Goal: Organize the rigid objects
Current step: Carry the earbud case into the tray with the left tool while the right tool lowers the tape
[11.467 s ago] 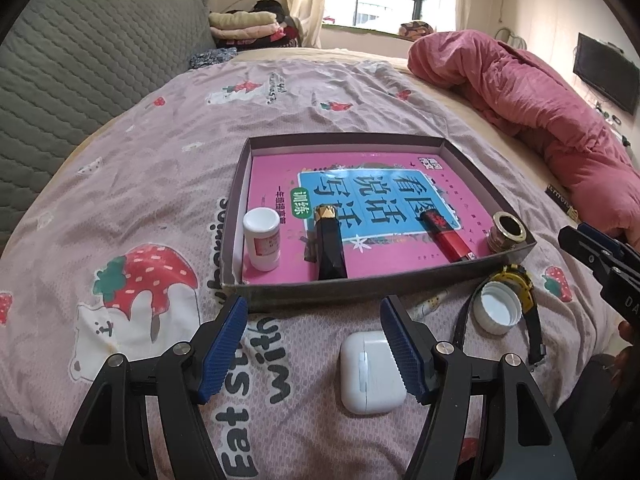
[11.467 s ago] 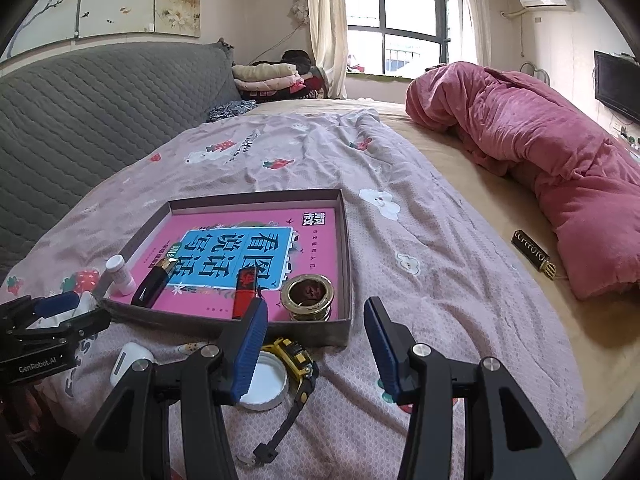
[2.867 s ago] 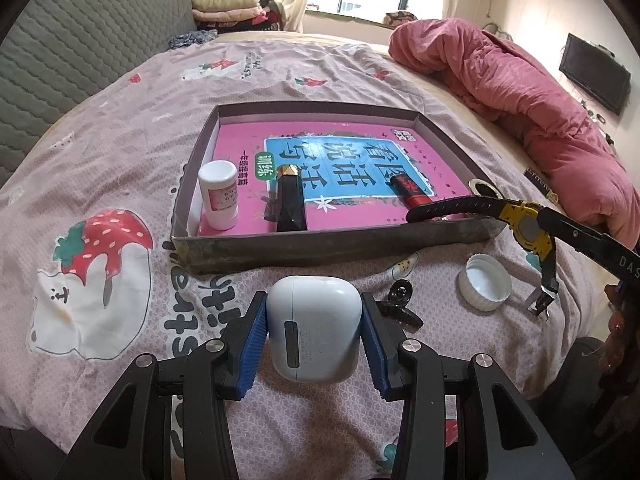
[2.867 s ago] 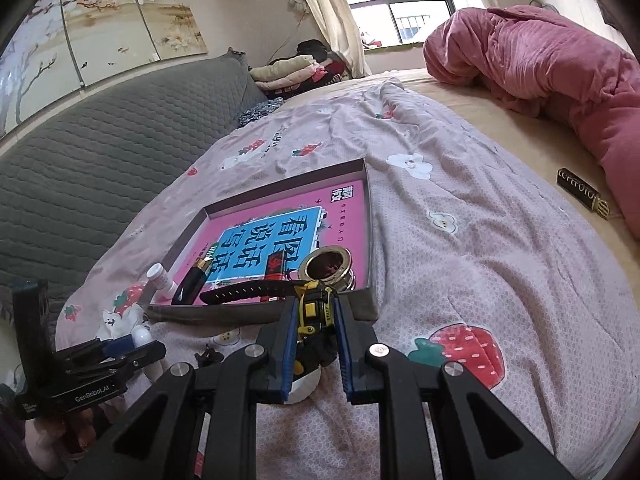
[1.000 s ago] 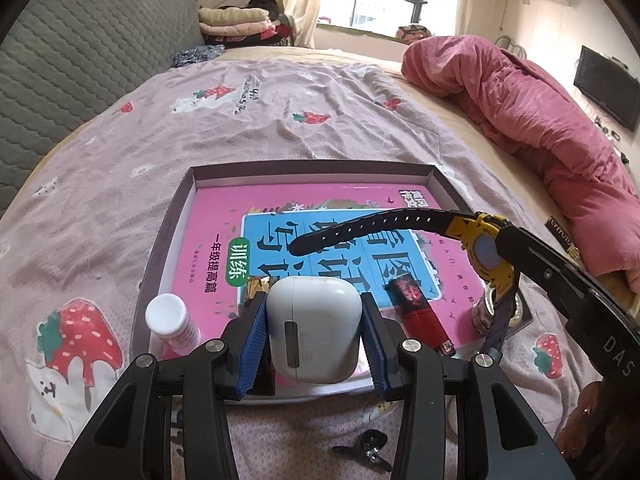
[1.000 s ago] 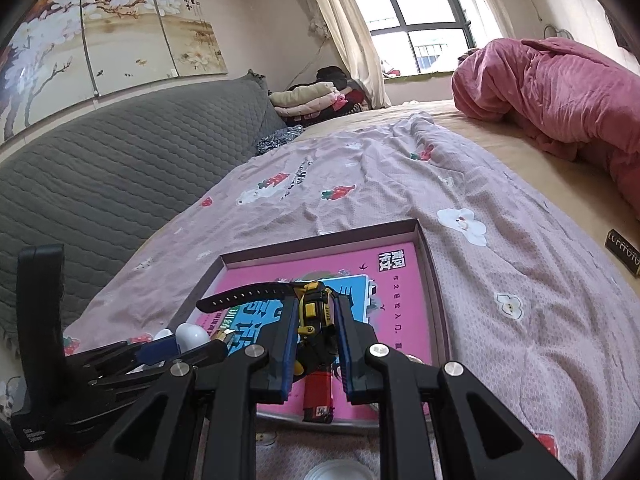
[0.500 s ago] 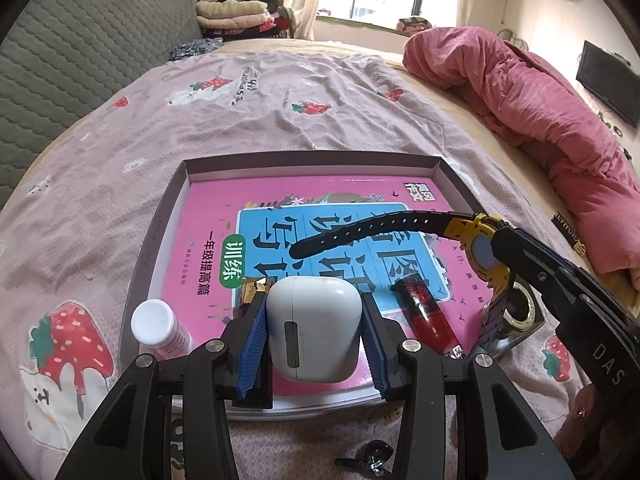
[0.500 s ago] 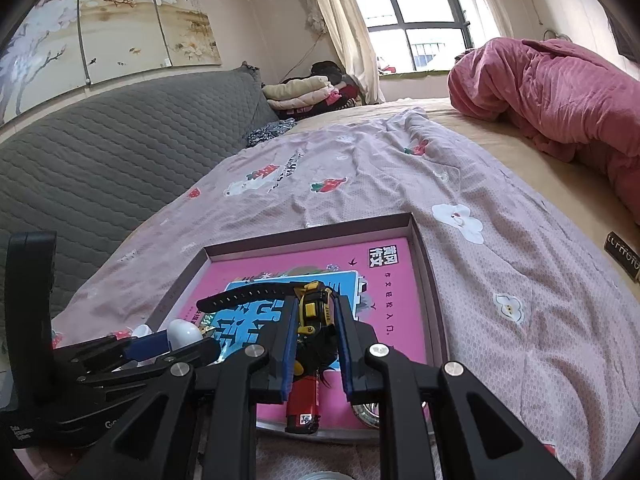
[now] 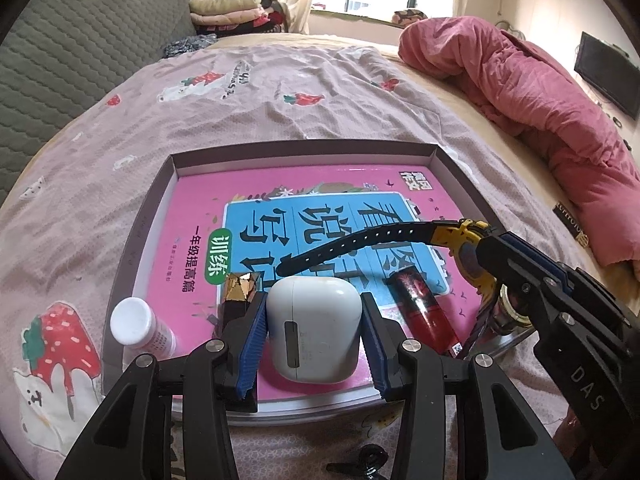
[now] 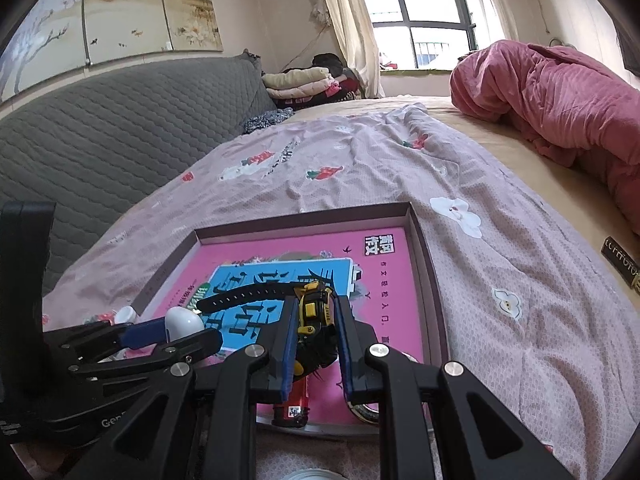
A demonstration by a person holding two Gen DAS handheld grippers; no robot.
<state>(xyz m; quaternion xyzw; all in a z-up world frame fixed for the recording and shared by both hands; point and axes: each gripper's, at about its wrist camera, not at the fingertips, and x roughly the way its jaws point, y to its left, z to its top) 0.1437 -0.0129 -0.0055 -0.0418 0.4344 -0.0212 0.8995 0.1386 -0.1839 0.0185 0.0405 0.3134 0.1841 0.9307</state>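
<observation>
The left gripper (image 9: 312, 336) pinches a white earbud case (image 9: 314, 326) between its blue pads, holding it over the near edge of the shallow box tray (image 9: 160, 200). The right gripper (image 10: 316, 344) is pressed tight on the yellow body of a wristwatch (image 10: 314, 312), whose black strap juts out to the left above the pink book (image 9: 320, 200) lining the tray.

The left wrist view alone shows the whole near row in the tray: a white-capped bottle (image 9: 134, 326) at the near left corner, a dark lipstick with a gold top (image 9: 240, 292) just left of the case, a red lighter (image 9: 424, 312), and a gold-rimmed jar (image 9: 514, 312) partly hidden behind the right gripper. A small black clip (image 9: 360, 466) lies on the bedspread (image 9: 280, 92) near the tray.

The right wrist view alone shows the painted wall panels (image 10: 100, 12) above the grey headboard (image 10: 120, 120).
</observation>
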